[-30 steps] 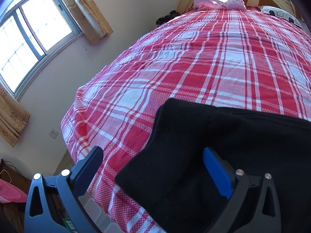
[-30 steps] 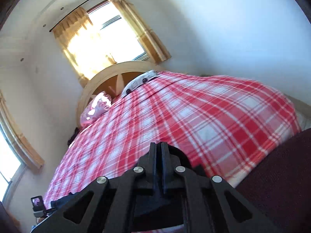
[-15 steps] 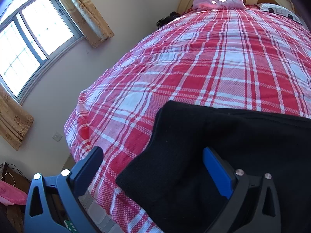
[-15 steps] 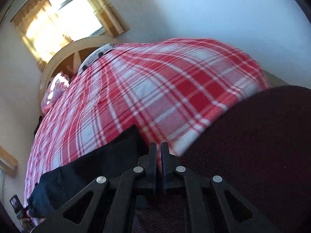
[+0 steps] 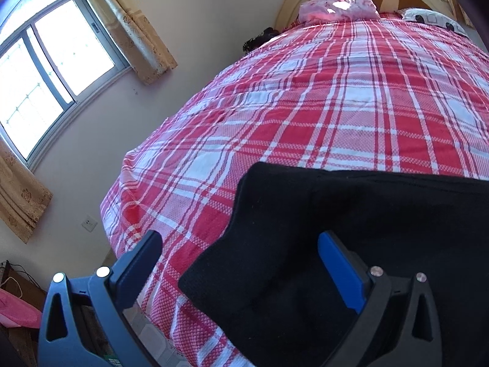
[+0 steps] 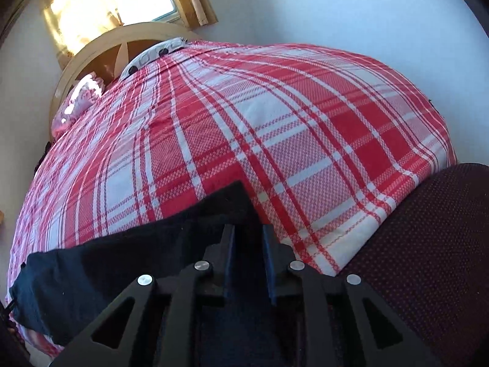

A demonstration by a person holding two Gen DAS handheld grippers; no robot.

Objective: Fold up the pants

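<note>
The black pants (image 5: 351,229) lie flat across the near edge of the bed, on the red and white plaid bedspread (image 5: 321,107). My left gripper (image 5: 241,250) is open wide, its blue fingers either side of the pants' left end, just above the cloth. In the right wrist view the pants (image 6: 128,257) stretch away to the left. My right gripper (image 6: 248,238) has its fingers a small gap apart over the pants' right corner, with dark cloth showing between them.
A pink pillow (image 5: 339,3) and a spotted pillow (image 5: 428,18) lie by the wooden headboard (image 6: 101,49). Windows with tan curtains (image 5: 128,21) stand to the left. A dark maroon dotted fabric (image 6: 428,260) fills the lower right of the right wrist view.
My right gripper has dropped towards the bed and its fingers have parted from fully shut to a small gap. The pants now lie spread below it. The left gripper barely moved.
</note>
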